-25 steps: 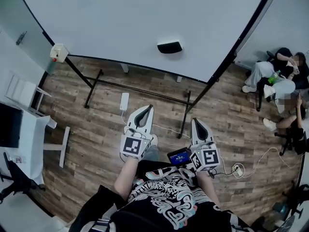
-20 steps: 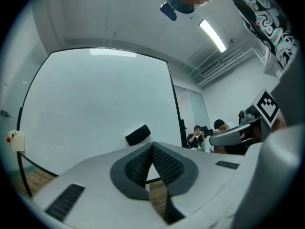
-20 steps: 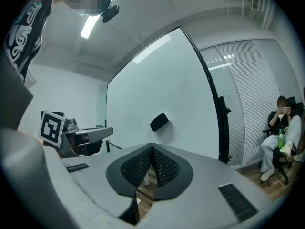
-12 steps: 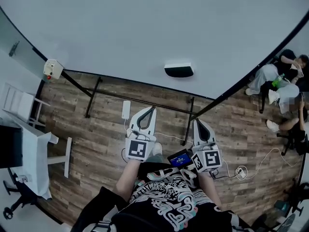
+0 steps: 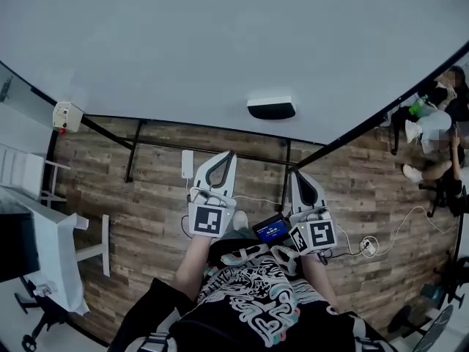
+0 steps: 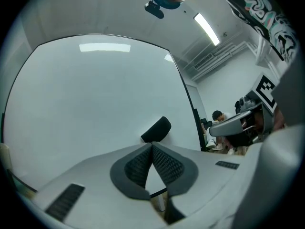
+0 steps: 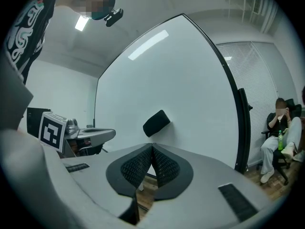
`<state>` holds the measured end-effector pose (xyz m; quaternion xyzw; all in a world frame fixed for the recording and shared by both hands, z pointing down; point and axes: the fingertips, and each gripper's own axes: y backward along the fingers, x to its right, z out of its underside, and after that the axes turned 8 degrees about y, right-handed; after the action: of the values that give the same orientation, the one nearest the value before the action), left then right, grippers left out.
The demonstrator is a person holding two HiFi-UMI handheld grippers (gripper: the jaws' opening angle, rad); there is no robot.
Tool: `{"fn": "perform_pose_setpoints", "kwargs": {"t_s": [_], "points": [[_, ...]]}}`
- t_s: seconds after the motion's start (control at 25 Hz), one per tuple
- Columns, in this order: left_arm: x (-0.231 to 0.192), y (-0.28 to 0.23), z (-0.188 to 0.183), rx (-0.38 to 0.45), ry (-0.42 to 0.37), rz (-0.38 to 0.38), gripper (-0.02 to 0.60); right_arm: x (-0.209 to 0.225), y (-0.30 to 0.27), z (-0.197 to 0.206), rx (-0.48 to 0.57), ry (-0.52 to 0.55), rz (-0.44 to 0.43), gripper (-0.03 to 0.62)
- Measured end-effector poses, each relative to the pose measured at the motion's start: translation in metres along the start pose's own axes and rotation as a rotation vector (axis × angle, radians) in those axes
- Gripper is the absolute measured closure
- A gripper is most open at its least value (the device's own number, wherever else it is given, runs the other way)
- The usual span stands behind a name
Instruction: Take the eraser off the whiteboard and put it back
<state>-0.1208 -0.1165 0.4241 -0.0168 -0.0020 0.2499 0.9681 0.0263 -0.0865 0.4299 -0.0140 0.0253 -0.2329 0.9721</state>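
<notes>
Head view: the eraser sits on the whiteboard, ahead of both grippers and well apart from them. It lies nearer the right gripper's line than the left's. The left gripper and right gripper are held level, side by side, pointing at the board.

Left gripper view: the jaws are pressed together at the tips with nothing between them. The eraser shows just above the tips and a little to their right, tilted, still stuck to the board. The right gripper is off to the right.

Right gripper view: these jaws are also closed tip to tip and empty. The eraser hangs almost straight ahead, just above the tips.

By my reading this is the approach; the eraser has not yet been taken. Next, one gripper, probably the right, needs to open its jaws, reach to the board and line up with the eraser's tilt. It can then close across the narrow sides and pull the eraser off.
</notes>
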Motion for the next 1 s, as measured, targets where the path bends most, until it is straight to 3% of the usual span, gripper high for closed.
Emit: {"fn": "perform_pose_setpoints", "kwargs": {"t_s": [0.48,0.8,1.0], "points": [[0.001,-0.027,-0.009,0.004,-0.095,0.021,0.578,0.007,-0.012,-0.008,0.008,0.0,0.009,0.579],[0.002,-0.052,-0.018,0.02,-0.282,0.02,0.575,0.025,-0.028,-0.009,0.014,-0.006,0.011,0.579],[0.004,-0.064,-0.015,0.014,-0.302,0.037,0.541,0.033,-0.035,-0.009,0.022,-0.012,0.011,0.58]]}}
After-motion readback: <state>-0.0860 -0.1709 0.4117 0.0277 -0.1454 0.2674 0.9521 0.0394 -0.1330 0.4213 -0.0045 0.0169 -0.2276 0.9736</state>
